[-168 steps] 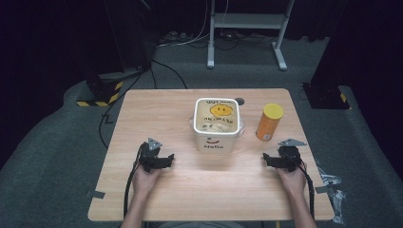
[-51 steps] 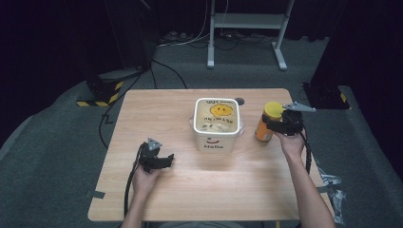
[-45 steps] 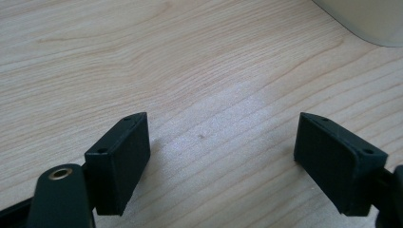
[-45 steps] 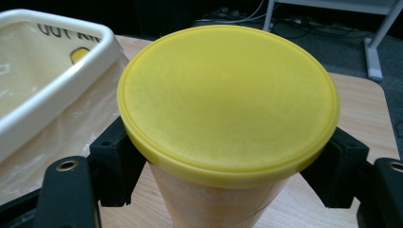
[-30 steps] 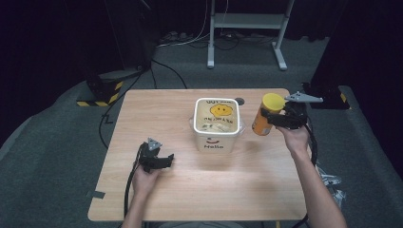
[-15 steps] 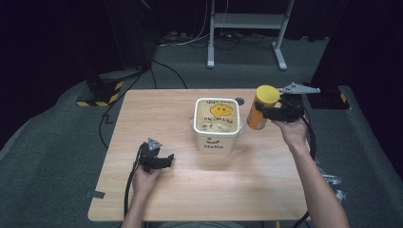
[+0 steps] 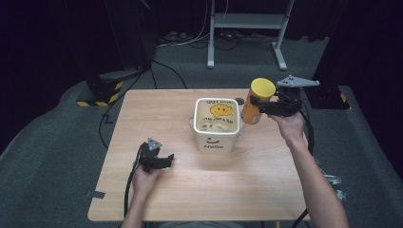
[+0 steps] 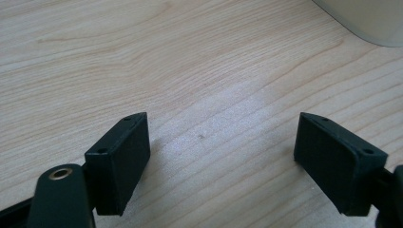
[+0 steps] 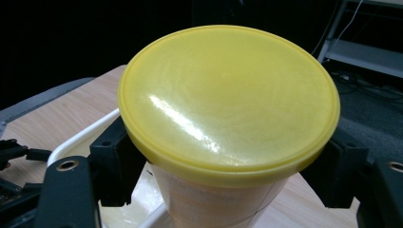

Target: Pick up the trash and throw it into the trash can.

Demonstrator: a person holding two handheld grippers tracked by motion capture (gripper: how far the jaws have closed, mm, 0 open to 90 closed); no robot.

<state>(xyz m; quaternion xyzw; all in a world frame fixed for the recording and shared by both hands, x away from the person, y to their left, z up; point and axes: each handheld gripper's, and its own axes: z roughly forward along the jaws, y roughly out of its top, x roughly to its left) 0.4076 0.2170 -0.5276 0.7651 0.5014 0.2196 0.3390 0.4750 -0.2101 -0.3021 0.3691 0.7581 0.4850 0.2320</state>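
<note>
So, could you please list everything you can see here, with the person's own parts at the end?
Table: one, light wood, centre.
Tub: one, white, smiley face and "Hello", table middle.
Canister: one, orange with yellow lid, lifted and tilted beside the tub's right edge.
Metal stand: one, grey, floor behind the table.
Hazard-striped base: one, black and yellow, floor at back left.
Left gripper: black, open, resting on the table.
Right gripper: black, fingers clamped on the canister.

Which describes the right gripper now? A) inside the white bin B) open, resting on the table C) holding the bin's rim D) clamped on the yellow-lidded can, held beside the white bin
D: the right gripper has its jaws closed on the sides of the yellow-lidded can, lifted off the table next to the white bin.
</note>
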